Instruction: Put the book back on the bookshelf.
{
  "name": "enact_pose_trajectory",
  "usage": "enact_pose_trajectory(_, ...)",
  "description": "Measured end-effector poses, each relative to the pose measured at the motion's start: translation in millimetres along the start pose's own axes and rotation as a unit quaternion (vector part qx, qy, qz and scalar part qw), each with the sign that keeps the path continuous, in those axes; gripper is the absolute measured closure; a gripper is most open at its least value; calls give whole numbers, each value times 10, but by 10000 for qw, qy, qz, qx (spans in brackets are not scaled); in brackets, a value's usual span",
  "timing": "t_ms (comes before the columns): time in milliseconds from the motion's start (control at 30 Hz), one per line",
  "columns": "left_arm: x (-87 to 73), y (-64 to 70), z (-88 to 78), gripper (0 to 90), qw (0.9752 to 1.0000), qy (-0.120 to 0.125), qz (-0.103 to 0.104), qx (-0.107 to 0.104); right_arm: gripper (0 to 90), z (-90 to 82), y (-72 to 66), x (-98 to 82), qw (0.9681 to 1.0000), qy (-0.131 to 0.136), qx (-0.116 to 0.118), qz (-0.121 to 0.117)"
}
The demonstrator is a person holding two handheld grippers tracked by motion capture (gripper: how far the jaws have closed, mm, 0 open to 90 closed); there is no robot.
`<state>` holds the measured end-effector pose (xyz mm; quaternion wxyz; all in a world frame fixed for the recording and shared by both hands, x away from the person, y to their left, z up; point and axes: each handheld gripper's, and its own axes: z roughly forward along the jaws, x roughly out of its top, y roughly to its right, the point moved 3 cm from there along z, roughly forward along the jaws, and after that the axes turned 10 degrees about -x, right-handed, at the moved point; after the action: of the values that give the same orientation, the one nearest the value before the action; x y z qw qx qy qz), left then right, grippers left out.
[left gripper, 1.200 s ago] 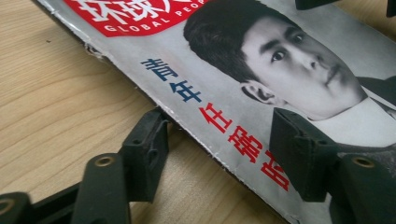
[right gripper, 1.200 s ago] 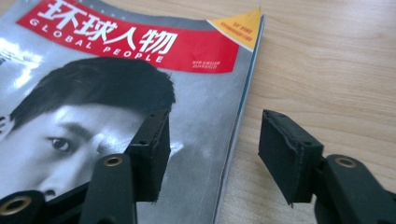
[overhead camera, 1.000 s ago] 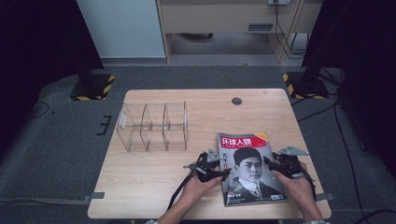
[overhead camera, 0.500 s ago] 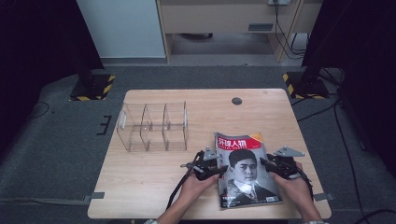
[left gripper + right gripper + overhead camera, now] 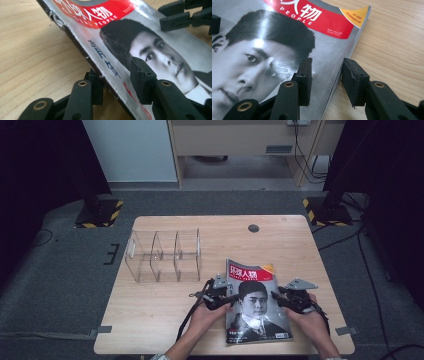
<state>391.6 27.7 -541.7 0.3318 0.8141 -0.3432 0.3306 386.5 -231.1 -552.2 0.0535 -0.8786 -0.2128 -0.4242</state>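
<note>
The bench (image 5: 150,320) carries a clear divided organiser (image 5: 164,255) toward its left rear and a magazine (image 5: 255,302) near its front edge, right of centre. The magazine is a thin glossy softcover, judged light, flexible and slippery on its cover; gripped at one edge alone it will probably sag, so support at both long edges is advisable. Its spine edge is scuffed and frayed in the left gripper view, so that edge should be clamped squarely, not dragged. The left hand-held gripper (image 5: 117,82) straddles the raised spine edge, one jaw below and one above the cover; its jaws have just been closing, with the magazine between them, and they appear to nip the edge, though firm pad contact cannot be confirmed. The right hand-held gripper (image 5: 325,80) stands spread astride the open page edge, one jaw over the cover, the other above the bench, not yet clamping.
</note>
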Motion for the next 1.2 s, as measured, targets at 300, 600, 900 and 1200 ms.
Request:
enact_pose_trajectory(300,38,-41,-63,387,9993,15,-55,-366,591,27,-99,31,9997,32,121,-197)
enact_pose_trajectory(600,109,-84,-93,278,9985,-94,-119,-524,581,34,-144,44,9995,42,125,-297)
enact_pose_trajectory(900,314,-178,-130,508,9993,-102,-79,-357,541,54,-113,39,9996,6,250,-134)
enact_pose_trajectory(1200,405,-271,-131,678,9996,-133,-198,-121,507,112,-66,57,9992,-43,372,129)
